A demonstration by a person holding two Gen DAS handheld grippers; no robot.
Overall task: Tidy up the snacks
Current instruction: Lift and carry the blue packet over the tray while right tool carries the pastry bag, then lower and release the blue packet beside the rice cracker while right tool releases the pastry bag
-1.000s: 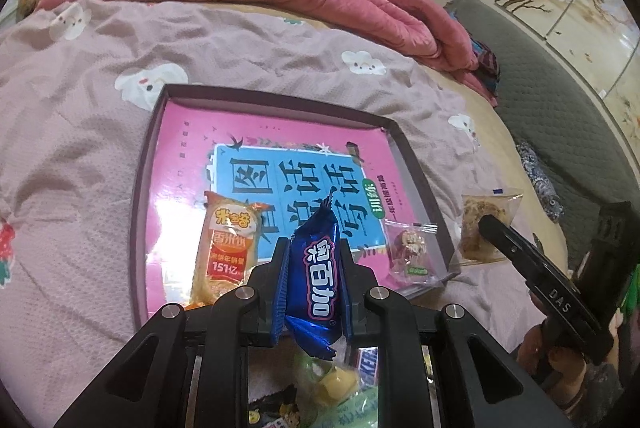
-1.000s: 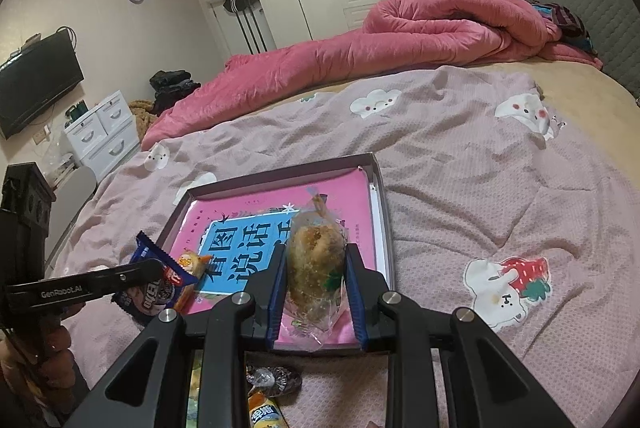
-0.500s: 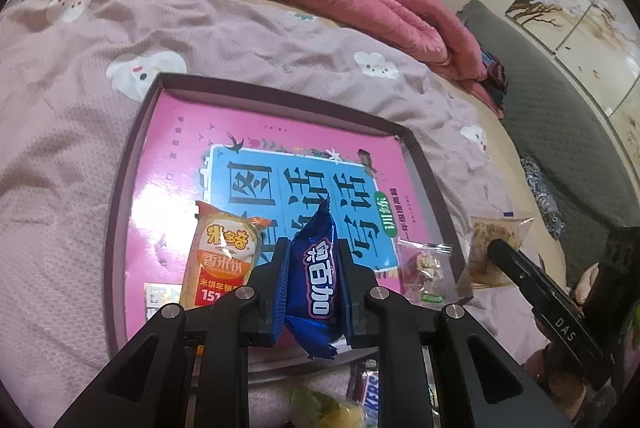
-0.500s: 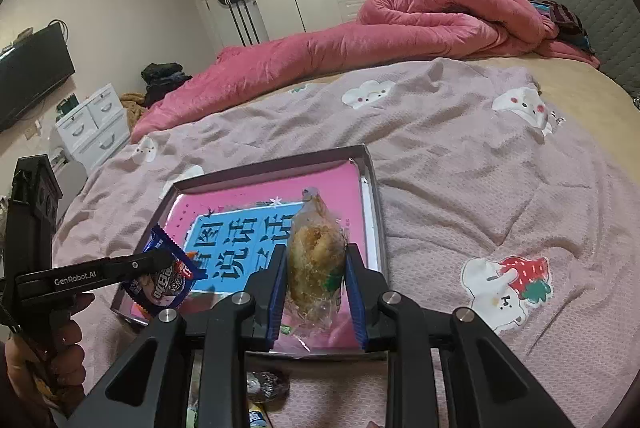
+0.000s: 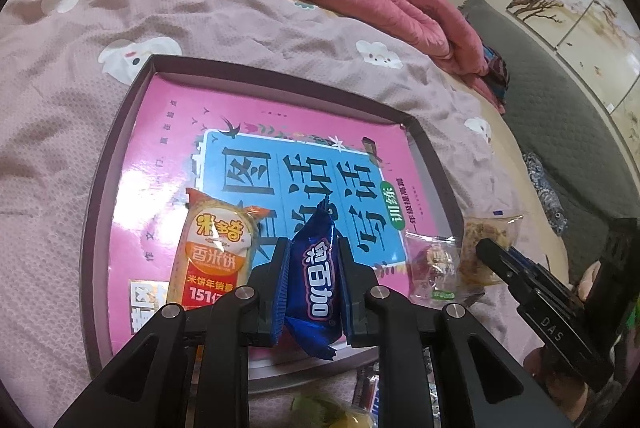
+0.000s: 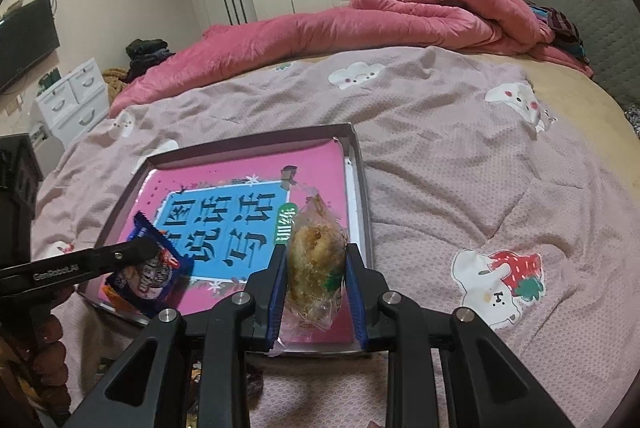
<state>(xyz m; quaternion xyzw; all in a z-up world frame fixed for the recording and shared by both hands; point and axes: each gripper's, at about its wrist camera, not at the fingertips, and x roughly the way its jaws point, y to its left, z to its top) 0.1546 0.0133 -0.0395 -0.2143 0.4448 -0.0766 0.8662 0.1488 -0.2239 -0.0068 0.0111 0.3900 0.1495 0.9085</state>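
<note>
**Two snacks over the tray**

Both jaws are clamped: left gripper [image 5: 312,278] on a blue packet [image 5: 314,282], right gripper [image 6: 316,270] on a clear-wrapped pastry [image 6: 316,260]. Each seems just above the tray [image 5: 96,211]; lowering and releasing come next.

blue snack packet [image 5: 314,282] upright over pink-lined tray [image 5: 120,131], orange rice-cracker pack [image 5: 214,252] lying inside, clear-wrapped pastry [image 6: 316,260] upright

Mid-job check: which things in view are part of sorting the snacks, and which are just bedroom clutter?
Part of the job:
- blue snack packet, clamped in left gripper
- clear-wrapped pastry, clamped in right gripper
- orange rice cracker pack, lying in the tray
- small clear-wrapped sweet
- tray

Just lying about:
- pink quilt
- white drawer unit
- television
</note>
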